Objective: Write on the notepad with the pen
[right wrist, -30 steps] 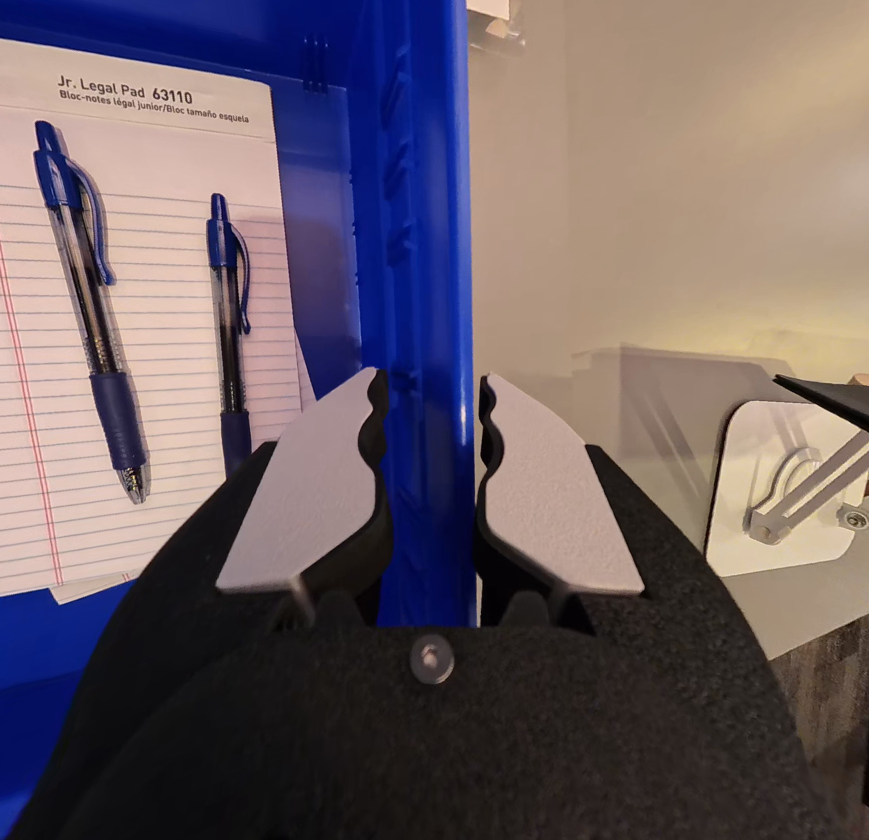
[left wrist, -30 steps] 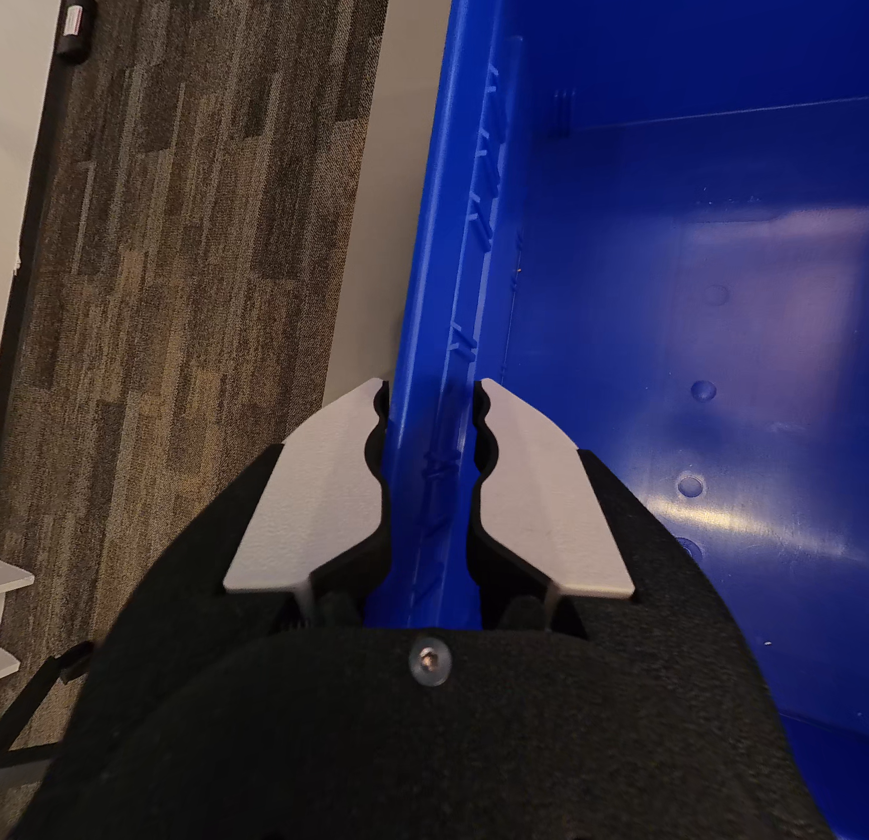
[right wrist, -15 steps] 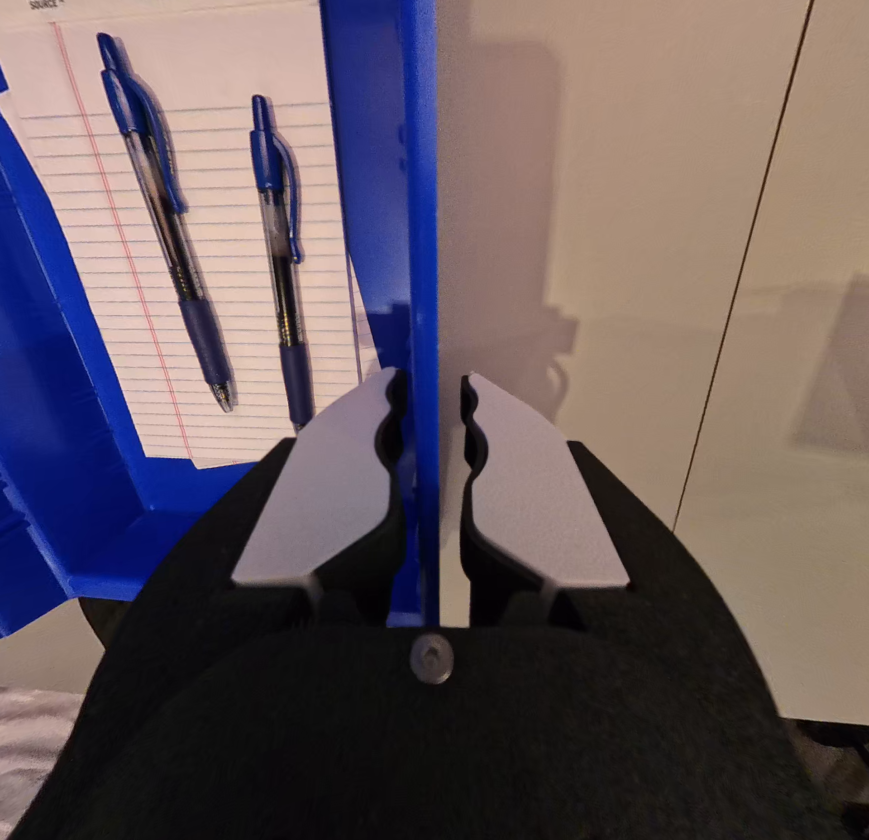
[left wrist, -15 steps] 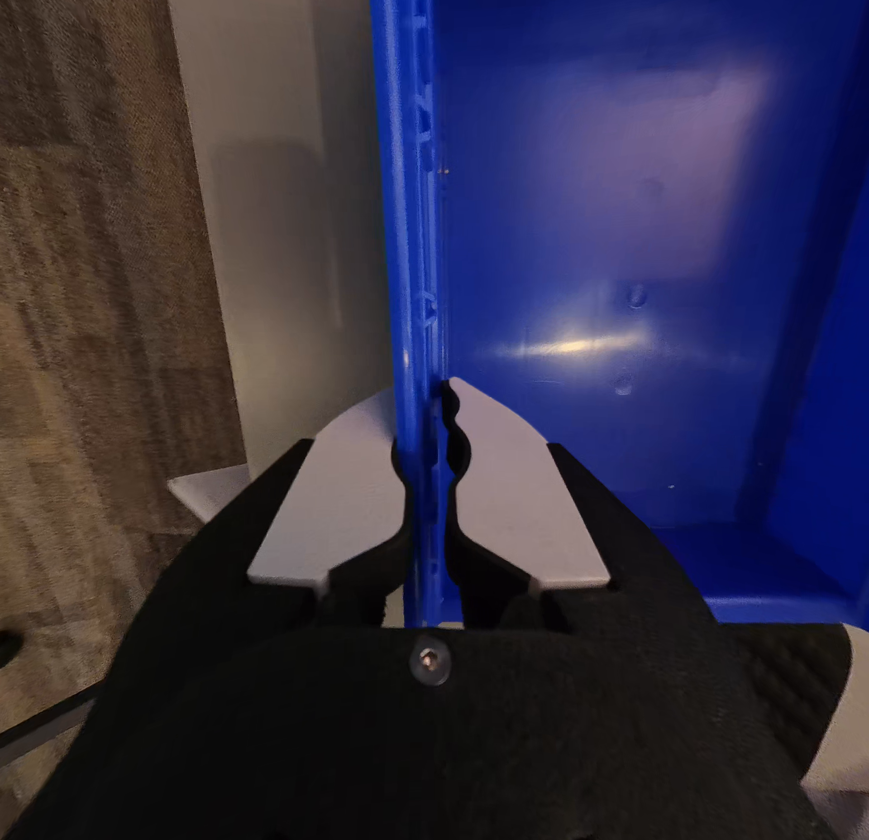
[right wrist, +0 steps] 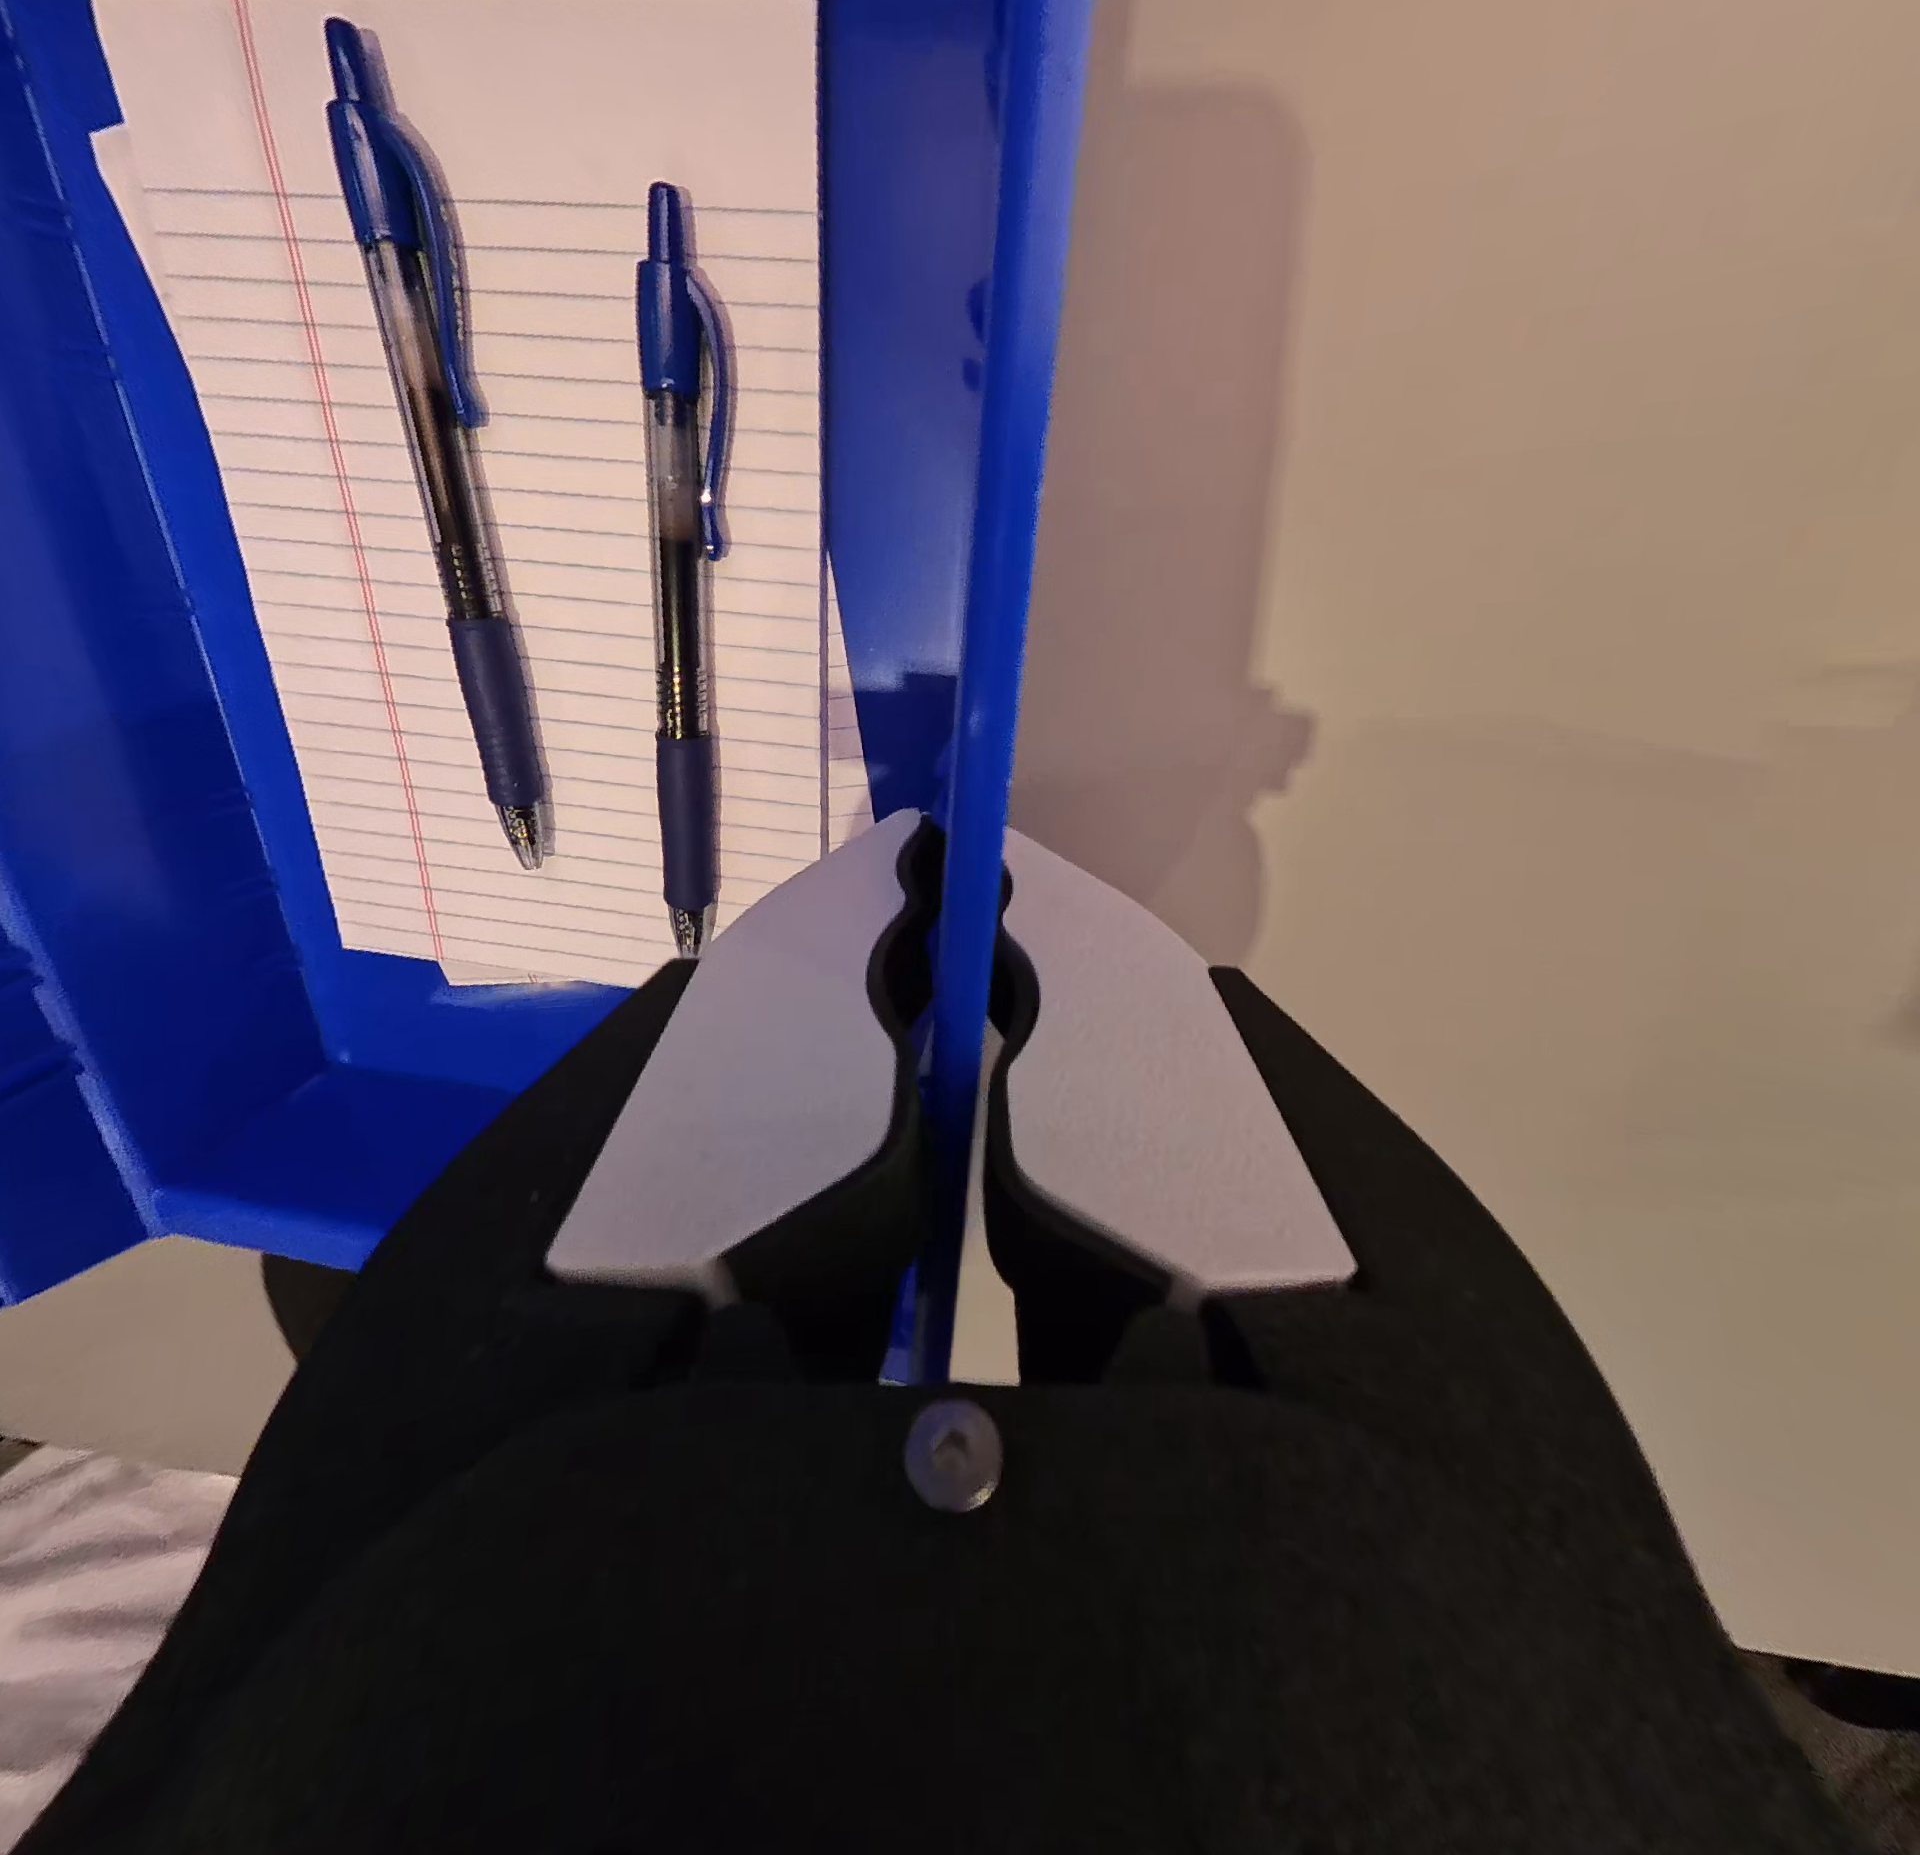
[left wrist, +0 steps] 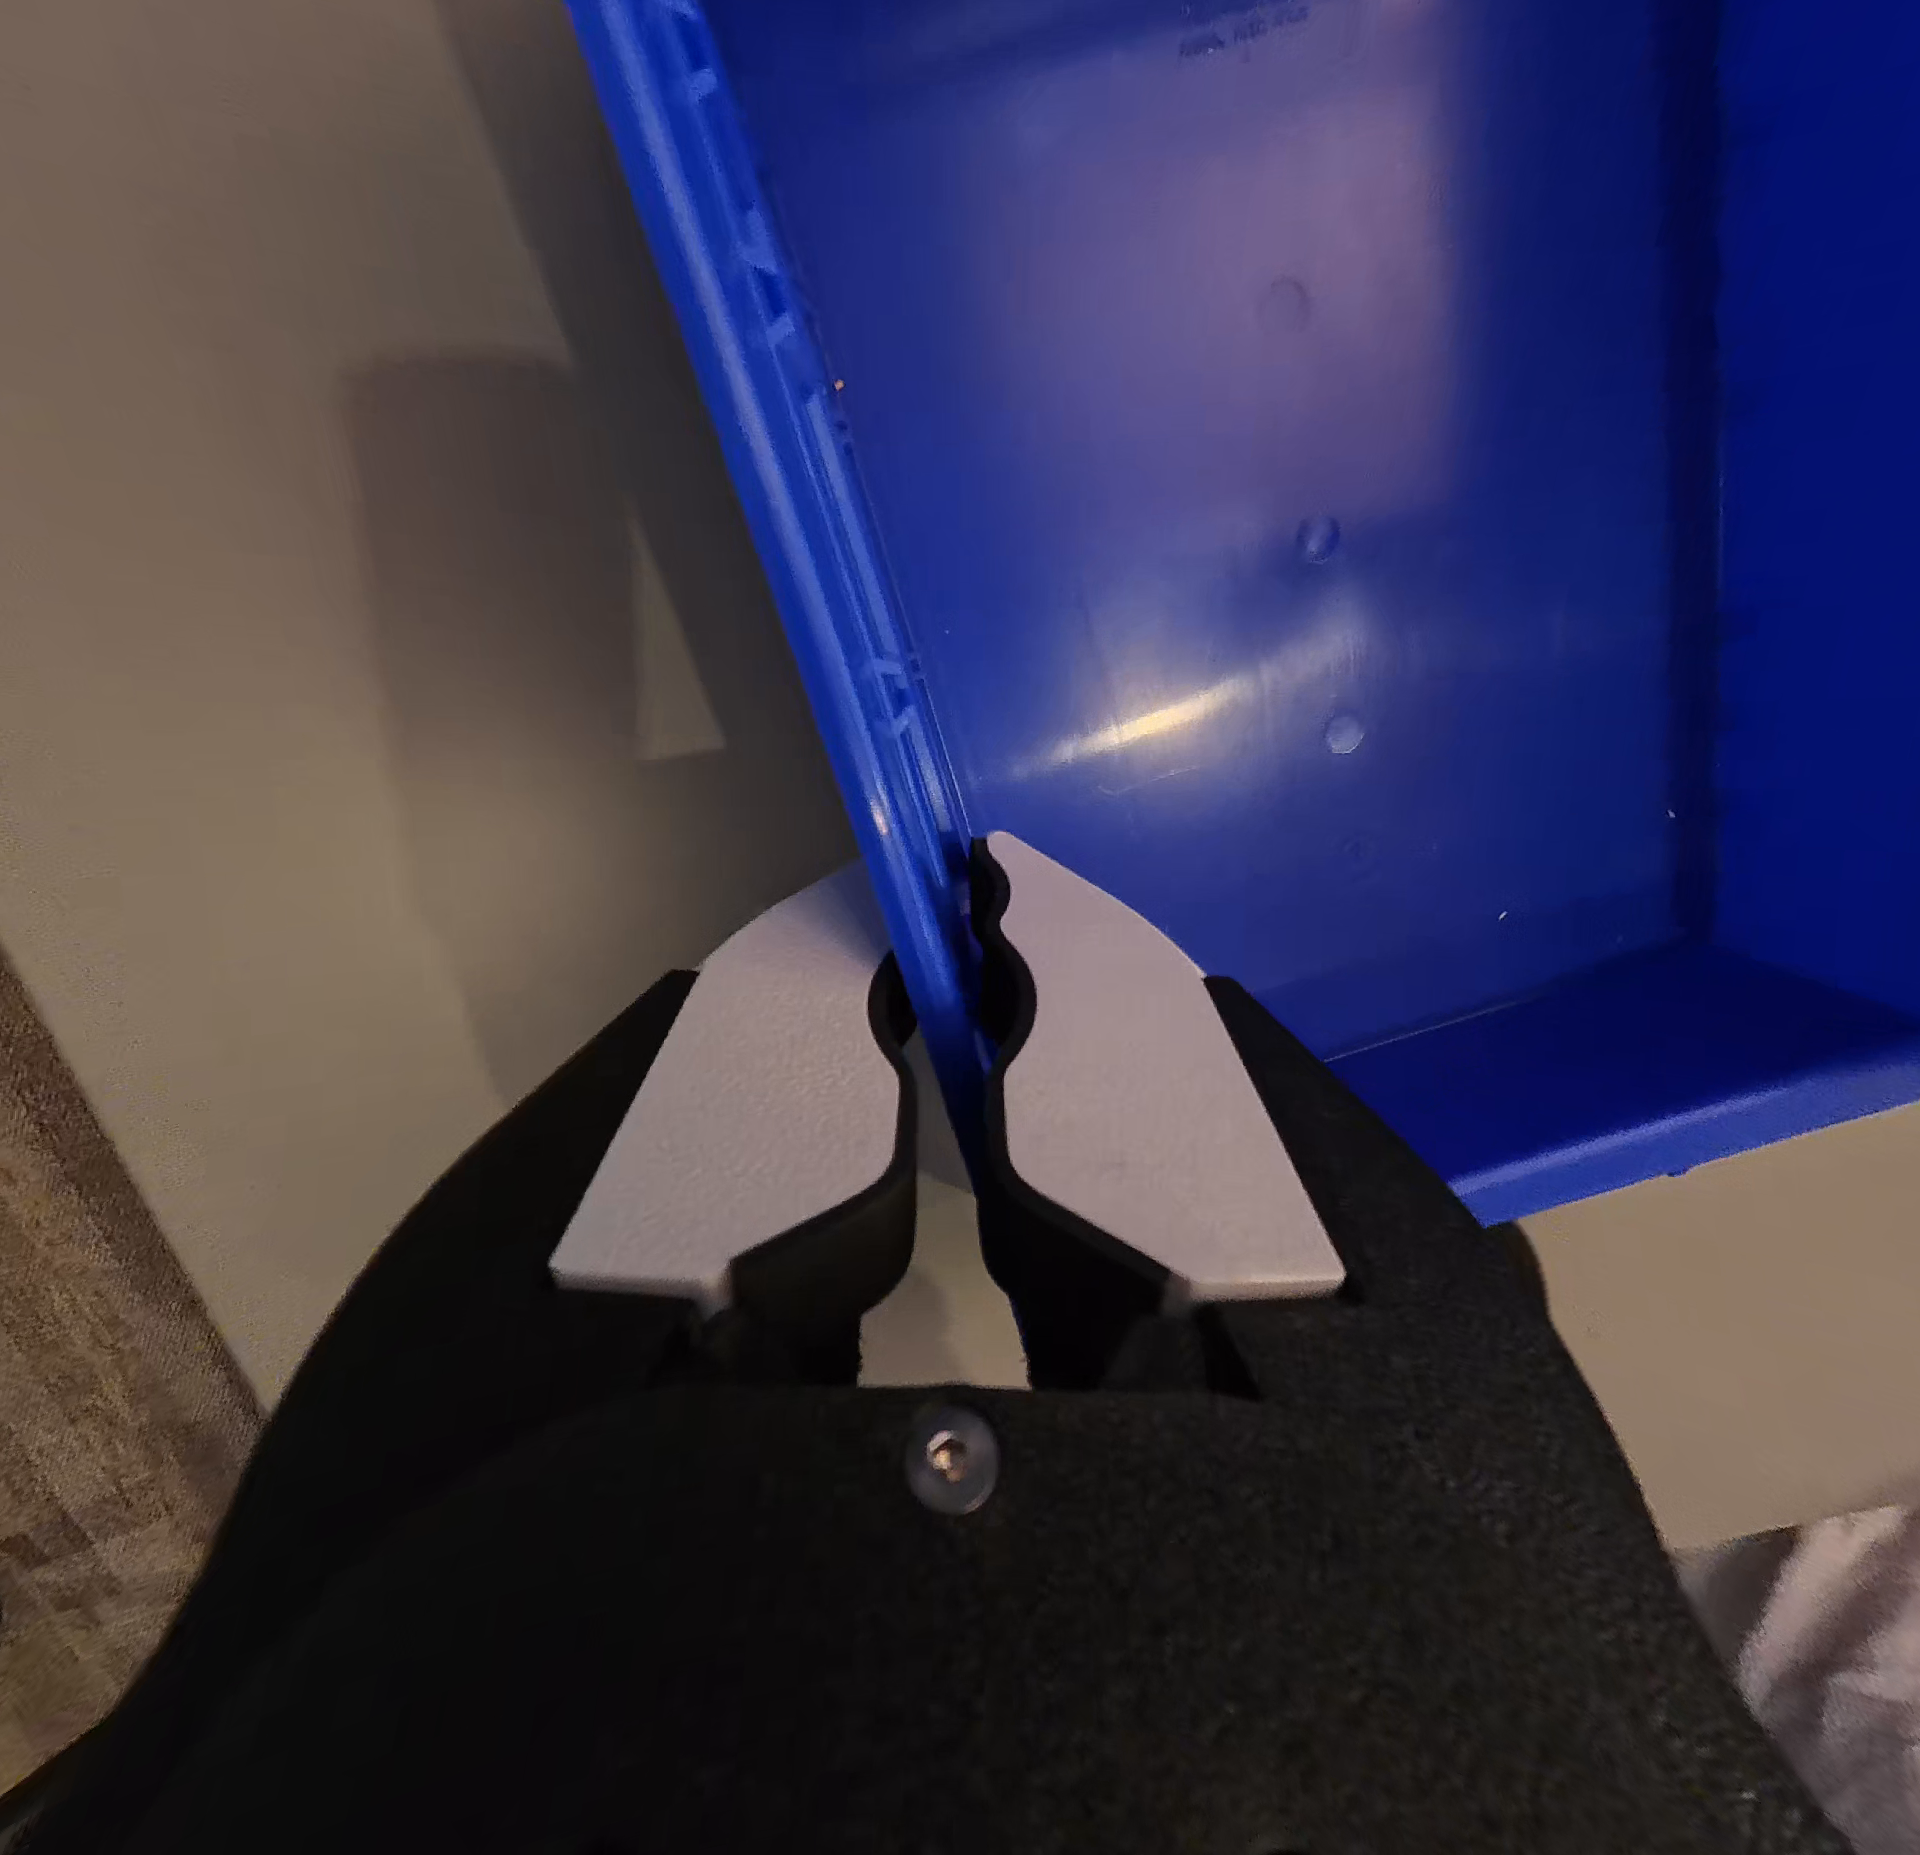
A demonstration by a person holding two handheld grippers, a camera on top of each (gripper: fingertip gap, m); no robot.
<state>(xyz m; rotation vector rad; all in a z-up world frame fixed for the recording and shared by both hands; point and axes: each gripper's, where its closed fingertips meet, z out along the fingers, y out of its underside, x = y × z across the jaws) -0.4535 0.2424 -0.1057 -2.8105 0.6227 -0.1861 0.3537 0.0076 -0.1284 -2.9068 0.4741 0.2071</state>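
A blue plastic bin [right wrist: 935, 247] holds a white lined notepad [right wrist: 582, 600] with two blue pens on it, a larger one [right wrist: 436, 434] on the left and a smaller one [right wrist: 681, 558] on the right. My right gripper [right wrist: 961, 860] is shut on the bin's right wall. In the left wrist view my left gripper [left wrist: 935, 870] is shut on the bin's left wall [left wrist: 790, 392], near its front corner. The bin's inside [left wrist: 1299, 455] is bare on this side. The notepad and pens do not show in the left wrist view.
A pale table top [left wrist: 260, 558] lies under the bin, with patterned carpet [left wrist: 94, 1338] past its edge at the lower left. The table [right wrist: 1507, 870] also spreads to the right of the bin in the right wrist view. Crumpled pale material [right wrist: 83, 1597] lies at the lower left. Tip to tip, the grippers are about 85 centimetres apart.
Both grippers have closed from a wide gap onto the bin's side walls. The bin has shifted relative to both cameras, and the table now shows under it.
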